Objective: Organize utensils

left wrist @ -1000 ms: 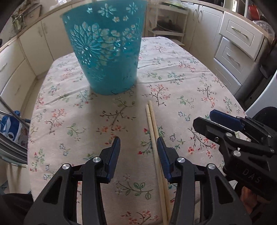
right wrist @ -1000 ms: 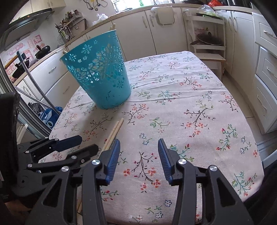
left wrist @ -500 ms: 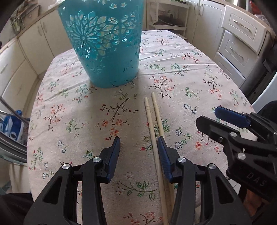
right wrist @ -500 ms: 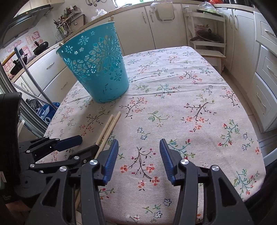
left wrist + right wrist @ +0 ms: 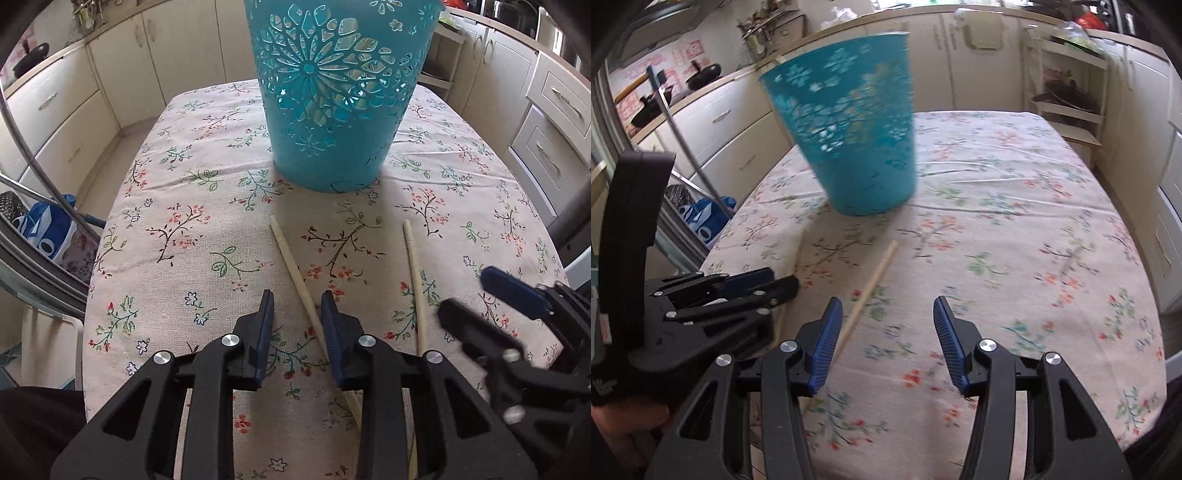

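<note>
A teal cut-out basket point(image 5: 332, 110) point(image 5: 849, 147) stands upright at the far middle of the floral tablecloth point(image 5: 184, 258). Two pale wooden chopsticks lie apart on the cloth in front of it. The left chopstick point(image 5: 291, 262) runs between the fingers of my left gripper point(image 5: 295, 295), close to the right finger; the jaws are closing and the pads do not press it. The right chopstick point(image 5: 413, 273) point(image 5: 871, 280) lies just inside the left finger of my right gripper point(image 5: 886, 306), which is open. Each gripper shows in the other's view: left gripper point(image 5: 783, 280), right gripper point(image 5: 463, 290).
Cream kitchen cabinets point(image 5: 554, 122) surround the table. A blue bag point(image 5: 48, 229) and metal rails sit off the table's left edge. A wooden shelf unit point(image 5: 1067, 92) stands behind the far right corner. The table's right edge point(image 5: 1152, 332) is near my right gripper.
The chopsticks lay side by side; now they lie apart, one between my left jaws. The left jaws have narrowed. Both grippers shifted and rolled, and the right view is blurred.
</note>
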